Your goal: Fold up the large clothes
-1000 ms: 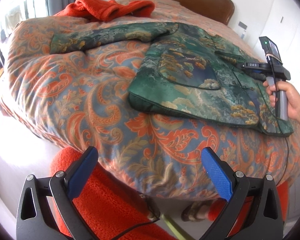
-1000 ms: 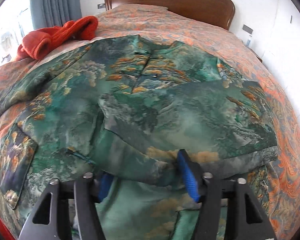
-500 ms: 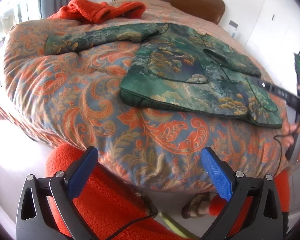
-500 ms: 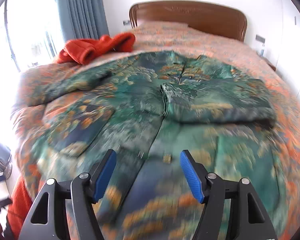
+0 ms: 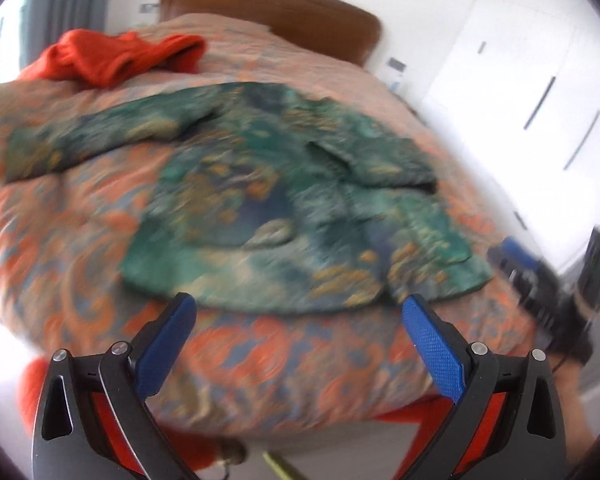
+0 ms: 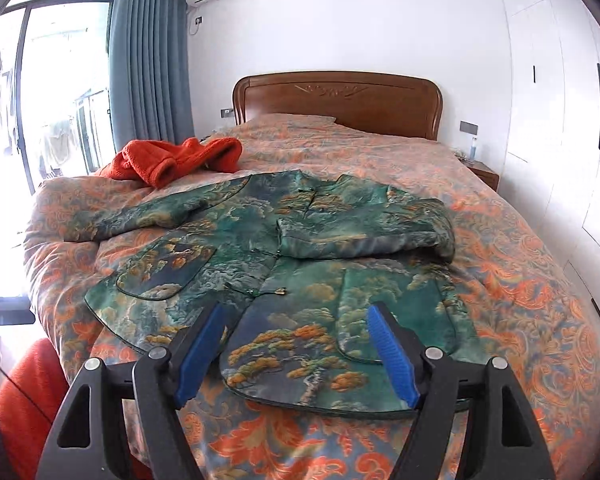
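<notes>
A green patterned jacket (image 6: 300,256) lies front up on the bed. Its right sleeve (image 6: 364,232) is folded across the chest; its left sleeve (image 6: 156,216) stretches out to the left. My right gripper (image 6: 298,320) is open and empty, held back over the jacket's hem. My left gripper (image 5: 300,308) is open and empty, just short of the hem; this view is blurred. The jacket (image 5: 284,208) fills the middle of the left wrist view, and the right gripper (image 5: 540,280) shows at its right edge.
The bed has an orange paisley duvet (image 6: 520,280) and a wooden headboard (image 6: 340,100). An orange fleece garment (image 6: 172,160) lies at the back left. A white wardrobe (image 6: 560,120) stands on the right. Orange fabric (image 6: 24,392) is low on the left by the bed.
My right gripper let go of the folded sleeve, opened and pulled back from the jacket. My left gripper moved in toward the jacket's hem.
</notes>
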`<state>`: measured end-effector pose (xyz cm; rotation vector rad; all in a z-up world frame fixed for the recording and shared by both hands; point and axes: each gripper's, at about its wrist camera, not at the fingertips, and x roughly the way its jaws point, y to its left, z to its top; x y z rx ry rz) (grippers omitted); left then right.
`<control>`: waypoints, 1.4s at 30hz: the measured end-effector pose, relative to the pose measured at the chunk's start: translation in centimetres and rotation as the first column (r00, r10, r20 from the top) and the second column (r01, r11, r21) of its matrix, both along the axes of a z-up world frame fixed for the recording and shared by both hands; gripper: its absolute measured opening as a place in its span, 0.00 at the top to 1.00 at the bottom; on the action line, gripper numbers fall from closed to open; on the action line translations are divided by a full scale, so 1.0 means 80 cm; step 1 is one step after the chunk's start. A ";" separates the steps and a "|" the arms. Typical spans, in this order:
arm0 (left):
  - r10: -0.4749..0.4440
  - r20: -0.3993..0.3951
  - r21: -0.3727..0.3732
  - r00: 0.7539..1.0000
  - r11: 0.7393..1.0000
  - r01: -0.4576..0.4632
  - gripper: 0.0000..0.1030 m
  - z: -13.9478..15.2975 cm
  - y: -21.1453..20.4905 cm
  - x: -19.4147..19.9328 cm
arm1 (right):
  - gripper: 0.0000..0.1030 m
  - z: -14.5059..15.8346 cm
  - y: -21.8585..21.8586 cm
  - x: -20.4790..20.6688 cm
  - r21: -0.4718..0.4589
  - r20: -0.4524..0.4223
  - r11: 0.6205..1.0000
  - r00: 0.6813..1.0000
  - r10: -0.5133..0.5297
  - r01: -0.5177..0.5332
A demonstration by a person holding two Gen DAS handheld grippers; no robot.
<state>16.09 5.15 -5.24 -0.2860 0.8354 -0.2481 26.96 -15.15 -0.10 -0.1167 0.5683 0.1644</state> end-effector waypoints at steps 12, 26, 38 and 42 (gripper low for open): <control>-0.176 -0.244 -0.081 0.954 0.984 0.161 0.17 -0.063 -0.121 0.318 | 0.27 -0.042 -0.028 0.009 0.058 -0.033 0.998 0.999 -0.002 0.004; -0.119 -0.127 0.227 0.985 0.963 0.145 0.92 -0.032 -0.198 0.433 | 0.27 -0.026 -0.103 0.042 0.085 -0.080 0.996 0.996 -0.028 0.034; -0.018 -0.207 0.184 0.978 0.981 0.057 0.81 -0.127 -0.144 0.507 | 0.27 -0.015 -0.197 0.345 0.102 -0.206 0.980 0.968 -0.145 0.169; -0.017 -0.197 0.166 0.980 0.985 0.050 0.75 -0.144 -0.138 0.503 | 0.27 -0.039 -0.223 0.465 0.164 -0.266 0.957 0.945 -0.190 0.238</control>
